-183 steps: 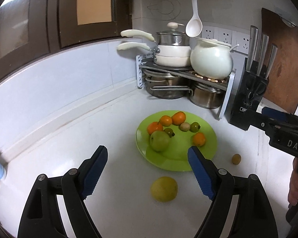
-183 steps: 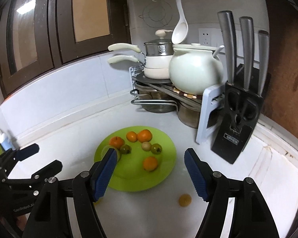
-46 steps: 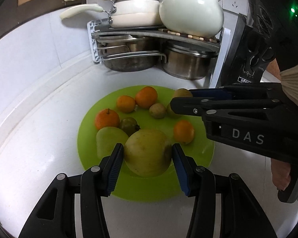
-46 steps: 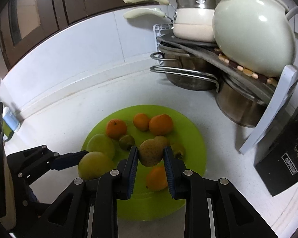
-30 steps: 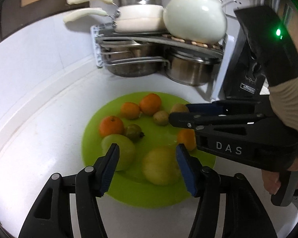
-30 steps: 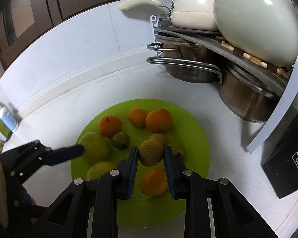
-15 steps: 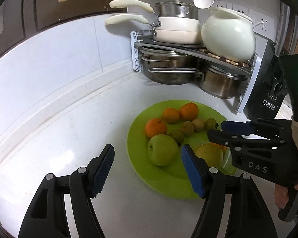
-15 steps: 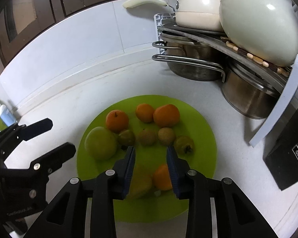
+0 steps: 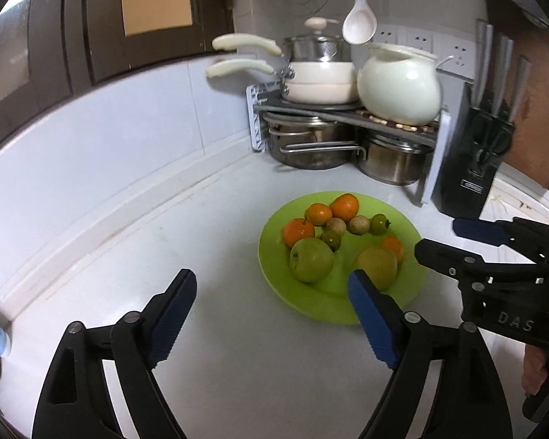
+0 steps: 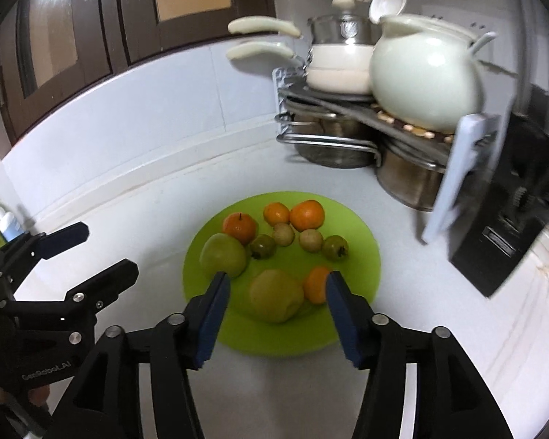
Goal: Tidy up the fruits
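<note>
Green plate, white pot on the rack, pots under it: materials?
Green plate: likely plastic or melamine; flat uniform lime colour, dull sheen. White pot: glazed ceramic by the look; glossy cream surface with soft highlights. Lower pots: stainless steel; brushed metallic grey with reflections. None certain from looks alone.

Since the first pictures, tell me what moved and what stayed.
Two fruits came off the counter onto the green plate: the left gripper set down the yellow-green pear, the right gripper a small brown fruit. Both grippers' jaws are opening, empty, pulled back. The other fruits, pot rack and knife block stayed.
</note>
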{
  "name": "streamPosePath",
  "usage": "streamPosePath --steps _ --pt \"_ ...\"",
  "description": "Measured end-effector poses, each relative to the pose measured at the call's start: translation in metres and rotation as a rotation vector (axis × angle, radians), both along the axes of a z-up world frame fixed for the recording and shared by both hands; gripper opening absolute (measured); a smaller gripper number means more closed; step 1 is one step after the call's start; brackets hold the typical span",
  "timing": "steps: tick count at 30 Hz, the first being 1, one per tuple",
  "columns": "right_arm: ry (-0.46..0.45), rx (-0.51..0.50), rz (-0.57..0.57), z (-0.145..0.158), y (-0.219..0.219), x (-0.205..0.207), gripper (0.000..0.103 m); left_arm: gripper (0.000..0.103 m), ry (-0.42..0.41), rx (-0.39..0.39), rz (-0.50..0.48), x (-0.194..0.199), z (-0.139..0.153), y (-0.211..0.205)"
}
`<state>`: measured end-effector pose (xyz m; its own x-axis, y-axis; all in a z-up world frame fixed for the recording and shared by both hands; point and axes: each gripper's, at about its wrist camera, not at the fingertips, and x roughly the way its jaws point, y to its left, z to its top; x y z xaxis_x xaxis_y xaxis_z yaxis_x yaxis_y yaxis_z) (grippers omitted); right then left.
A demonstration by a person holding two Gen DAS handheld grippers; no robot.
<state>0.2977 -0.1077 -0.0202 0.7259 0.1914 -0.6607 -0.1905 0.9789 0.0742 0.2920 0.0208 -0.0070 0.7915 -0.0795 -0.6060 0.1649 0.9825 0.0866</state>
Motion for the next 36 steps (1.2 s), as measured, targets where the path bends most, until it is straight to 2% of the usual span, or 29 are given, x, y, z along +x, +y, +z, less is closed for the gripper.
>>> streamPosePath --steps 5,9,13,22,36 --pt "-0.032 -0.013 -0.079 0.010 0.001 -0.036 0.067 0.094 -0.031 0.007 -0.042 -0.024 0.008 0.006" --pt "-0.056 -0.016 -0.149 0.016 -0.003 -0.065 0.075 0.098 -0.050 -0.009 -0.061 -0.042 0.015 0.011" --pt "-0.079 -0.016 -0.185 0.022 -0.007 -0.093 0.079 0.102 -0.089 0.006 -0.060 -0.069 0.021 0.007" --pt "-0.104 -0.011 -0.168 0.037 -0.019 -0.152 0.085 0.103 -0.128 -0.035 0.007 -0.133 0.033 -0.002" --pt "-0.155 -0.018 -0.130 0.054 -0.028 -0.238 0.090 0.103 -0.158 -0.049 0.071 -0.219 0.043 -0.009"
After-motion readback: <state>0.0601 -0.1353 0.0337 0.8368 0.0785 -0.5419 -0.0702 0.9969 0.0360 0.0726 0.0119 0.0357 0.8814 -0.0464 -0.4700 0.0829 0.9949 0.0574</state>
